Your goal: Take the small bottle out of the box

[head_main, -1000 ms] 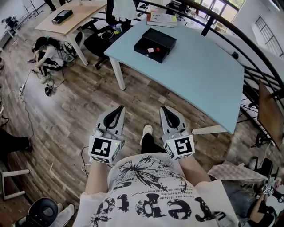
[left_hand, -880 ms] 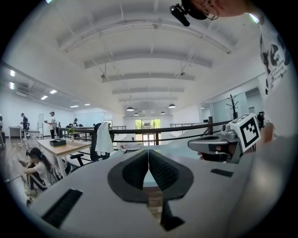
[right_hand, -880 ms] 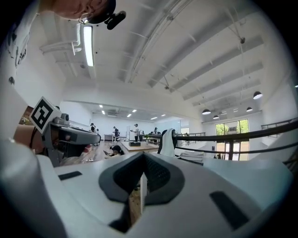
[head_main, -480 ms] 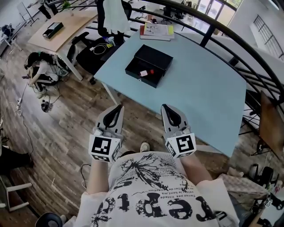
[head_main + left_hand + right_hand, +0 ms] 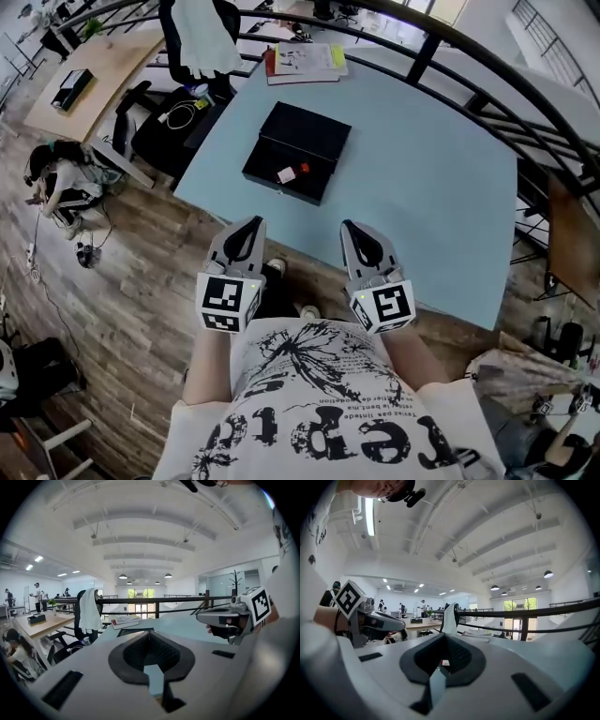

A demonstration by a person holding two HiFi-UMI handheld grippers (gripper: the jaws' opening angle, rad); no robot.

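A black box (image 5: 298, 150) lies on the light blue table (image 5: 422, 178). In its front part lies a small white bottle (image 5: 286, 174) beside a red piece (image 5: 305, 169). My left gripper (image 5: 251, 225) and right gripper (image 5: 352, 228) are held side by side before the person's chest, at the table's near edge and short of the box. The jaws of both are shut with nothing in them. In the left gripper view the left gripper (image 5: 151, 637) points toward the box (image 5: 133, 632), and the right gripper (image 5: 225, 618) shows at the right.
Books (image 5: 302, 62) lie at the table's far edge, against a black railing (image 5: 441, 42). A chair with a white cloth (image 5: 199, 37) stands at the far left corner. A wooden desk (image 5: 84, 80) and a crouching person (image 5: 58, 180) are to the left.
The person has walked up to the table, so the box now lies just ahead of the grippers. Both grippers stayed shut and level in front of the body.
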